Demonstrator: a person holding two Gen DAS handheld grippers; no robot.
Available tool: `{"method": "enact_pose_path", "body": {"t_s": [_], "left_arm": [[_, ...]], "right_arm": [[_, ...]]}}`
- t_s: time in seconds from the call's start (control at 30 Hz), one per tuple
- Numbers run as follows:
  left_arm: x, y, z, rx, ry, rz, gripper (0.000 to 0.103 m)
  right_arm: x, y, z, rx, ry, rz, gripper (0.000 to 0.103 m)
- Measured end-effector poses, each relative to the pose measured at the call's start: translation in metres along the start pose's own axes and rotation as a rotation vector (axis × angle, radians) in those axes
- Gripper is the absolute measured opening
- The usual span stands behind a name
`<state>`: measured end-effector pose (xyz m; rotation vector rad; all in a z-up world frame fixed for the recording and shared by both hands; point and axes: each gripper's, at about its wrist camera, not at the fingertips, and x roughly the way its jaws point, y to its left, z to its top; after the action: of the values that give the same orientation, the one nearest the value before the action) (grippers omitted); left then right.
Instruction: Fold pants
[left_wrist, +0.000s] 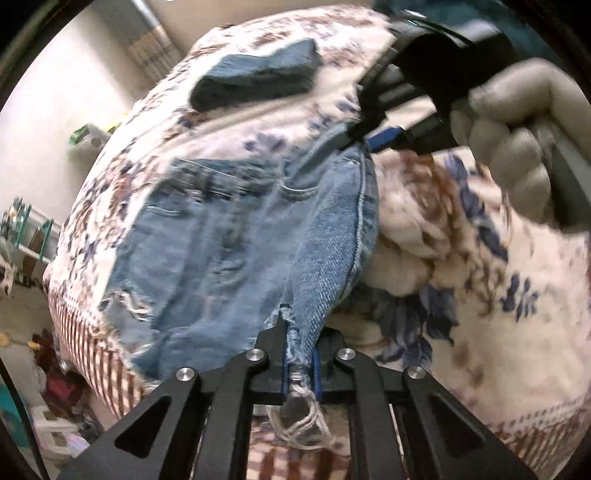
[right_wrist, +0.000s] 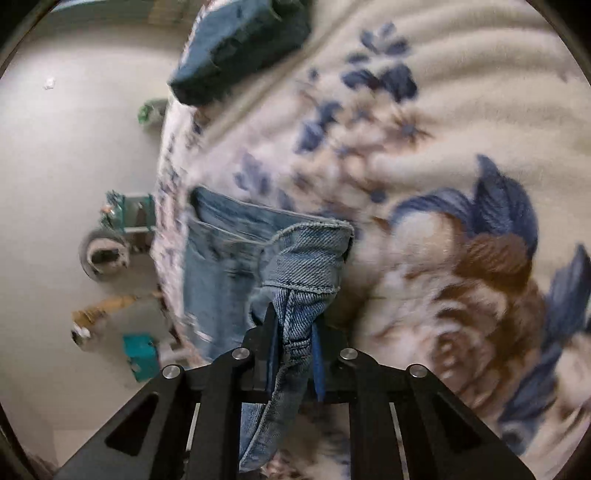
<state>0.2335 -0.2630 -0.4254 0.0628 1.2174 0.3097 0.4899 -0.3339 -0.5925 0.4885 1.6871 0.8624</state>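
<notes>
Light blue ripped jeans (left_wrist: 229, 236) lie on a floral blanket (left_wrist: 480, 302) on a bed. My left gripper (left_wrist: 300, 354) is shut on the frayed hem of the jeans (left_wrist: 301, 391). My right gripper (left_wrist: 364, 142) shows at the far end of the jeans in the left wrist view, held by a gloved hand (left_wrist: 517, 147), shut on the denim edge. In the right wrist view my right gripper (right_wrist: 293, 339) is shut on a bunched denim seam (right_wrist: 295, 325), lifted off the blanket (right_wrist: 443, 110). The rest of the jeans (right_wrist: 221, 251) lie flat beyond.
A folded dark teal garment (left_wrist: 258, 74) lies on the far part of the bed; it also shows in the right wrist view (right_wrist: 240, 40). The bed's edge drops to a pale floor (right_wrist: 74, 147) with scattered items, among them a teal box (right_wrist: 142, 356).
</notes>
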Motion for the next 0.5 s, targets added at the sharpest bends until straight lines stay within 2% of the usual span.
{"method": "enact_pose_path", "body": {"t_s": [0.13, 0.3, 0.37, 0.5], "left_arm": [[-0.017, 0.058, 0.008, -0.092, -0.001, -0.025, 0.007], [-0.016, 0.132, 0.013, -0.177, 0.039, -0.061, 0.007], [-0.012, 0.159, 0.016, -0.194, 0.04, -0.063, 0.006], [0.008, 0.216, 0.022, -0.226, 0.061, -0.058, 0.007]], "right_arm": [[-0.001, 0.053, -0.004, -0.019, -0.031, 0.002, 0.016], [0.015, 0.124, 0.006, -0.073, -0.038, -0.032, 0.015], [0.029, 0.153, 0.014, -0.081, -0.04, -0.043, 0.015], [0.083, 0.209, 0.033, -0.09, -0.027, -0.09, 0.015]]}}
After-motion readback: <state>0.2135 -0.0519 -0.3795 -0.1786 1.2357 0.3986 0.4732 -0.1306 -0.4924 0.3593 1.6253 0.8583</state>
